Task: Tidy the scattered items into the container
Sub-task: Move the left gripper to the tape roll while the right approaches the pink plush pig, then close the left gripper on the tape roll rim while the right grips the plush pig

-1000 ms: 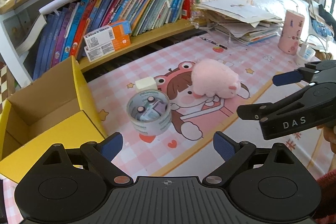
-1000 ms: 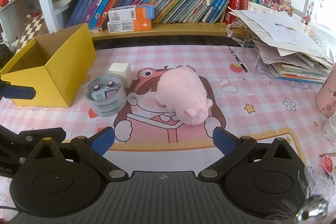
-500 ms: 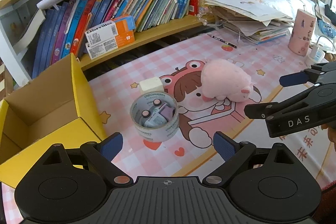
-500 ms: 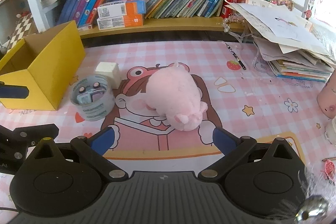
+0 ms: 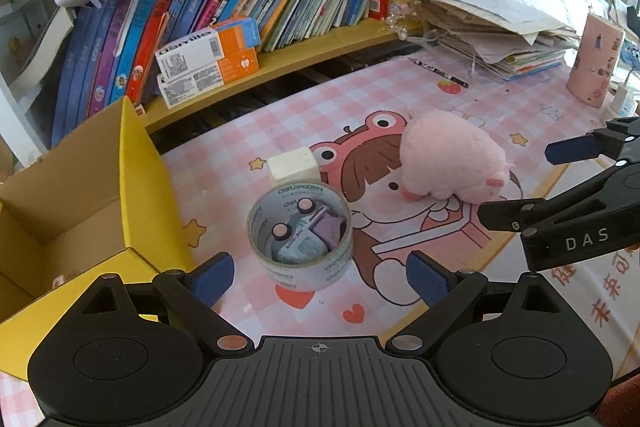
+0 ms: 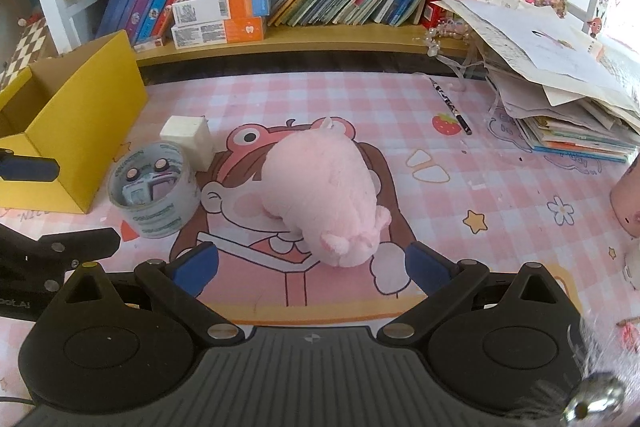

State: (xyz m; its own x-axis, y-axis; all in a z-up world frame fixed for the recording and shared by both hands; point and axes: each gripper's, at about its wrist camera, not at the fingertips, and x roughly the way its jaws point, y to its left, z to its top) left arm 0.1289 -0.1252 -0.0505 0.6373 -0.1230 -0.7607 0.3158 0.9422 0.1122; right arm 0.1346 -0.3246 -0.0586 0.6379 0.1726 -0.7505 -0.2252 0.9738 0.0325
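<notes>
A pink plush pig (image 6: 326, 195) lies on the pink checked mat; it also shows in the left wrist view (image 5: 450, 159). A roll of clear tape (image 5: 300, 235) stands left of it with a small toy car inside, seen too in the right wrist view (image 6: 154, 195). A white cube (image 5: 292, 165) sits just behind the roll. An open yellow cardboard box (image 5: 132, 187) stands at the left. My left gripper (image 5: 320, 279) is open and empty, just in front of the tape roll. My right gripper (image 6: 312, 267) is open and empty, with the pig's head close between its fingers.
A low bookshelf (image 6: 320, 39) full of books runs along the back. A messy stack of papers and books (image 6: 560, 91) sits at the back right. A pen (image 6: 450, 105) lies on the mat. A pink cup (image 5: 596, 61) stands at the far right.
Both grippers have moved forward and lower: the left one closer to the tape roll, the right one closer to the plush pig. Nothing on the mat has moved.
</notes>
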